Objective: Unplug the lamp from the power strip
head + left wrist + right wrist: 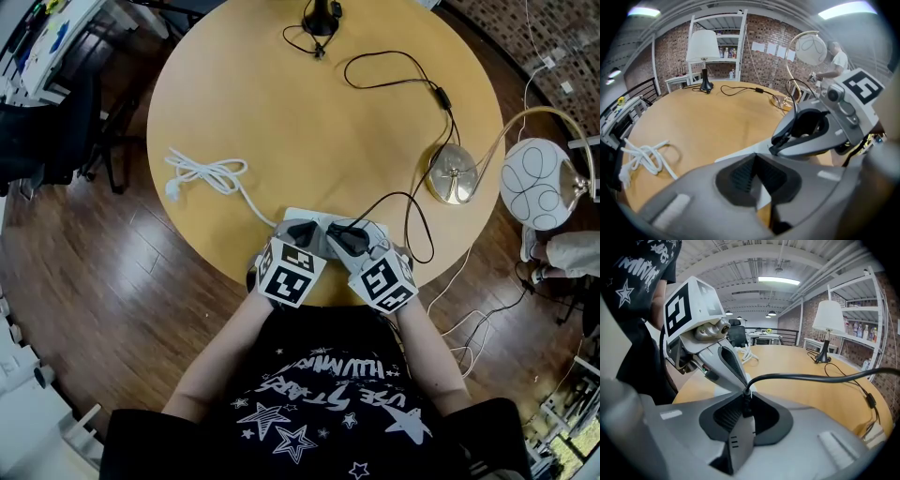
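Observation:
A white power strip (317,217) lies at the near edge of the round wooden table (281,112). My left gripper (302,228) is shut on the strip's left part, and white plastic shows between its pads (740,176). My right gripper (349,235) sits right beside it, its jaws closed on the black plug (746,401) that stands in the strip. The plug's black cord (412,202) loops right toward the brass lamp base (455,176). That lamp's globe shade (534,184) hangs off the table's right side.
The strip's white cord (204,173) lies coiled on the left of the table. A second lamp with a black base (320,19) and white shade (702,44) stands at the far edge. A person (836,58) is beyond the table, by the brick wall.

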